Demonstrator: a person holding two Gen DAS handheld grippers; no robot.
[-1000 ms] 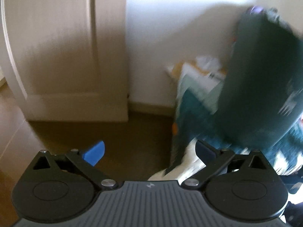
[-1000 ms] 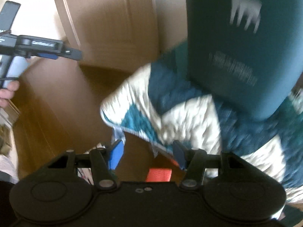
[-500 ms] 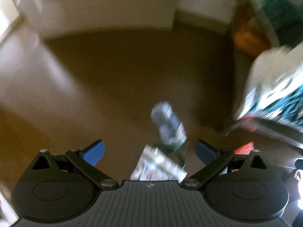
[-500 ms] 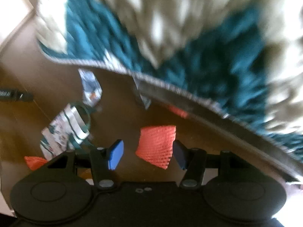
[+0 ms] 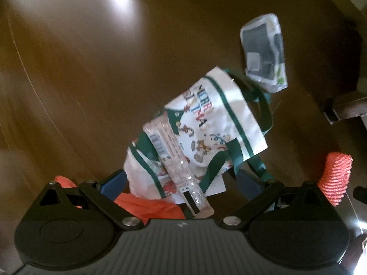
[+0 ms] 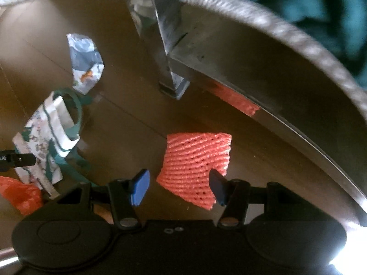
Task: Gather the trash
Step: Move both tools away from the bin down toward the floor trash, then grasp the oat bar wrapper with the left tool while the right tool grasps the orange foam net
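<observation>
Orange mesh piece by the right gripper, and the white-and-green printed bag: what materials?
Orange mesh piece: looks like soft foam netting, matte; the sign is its open diamond-hole weave and thick ribbed strands.

White-and-green printed bag: probably glossy coated paper or thin plastic; the sign is sharp creases and sheen on the printed face. Its green handles look like flat ribbon.
</observation>
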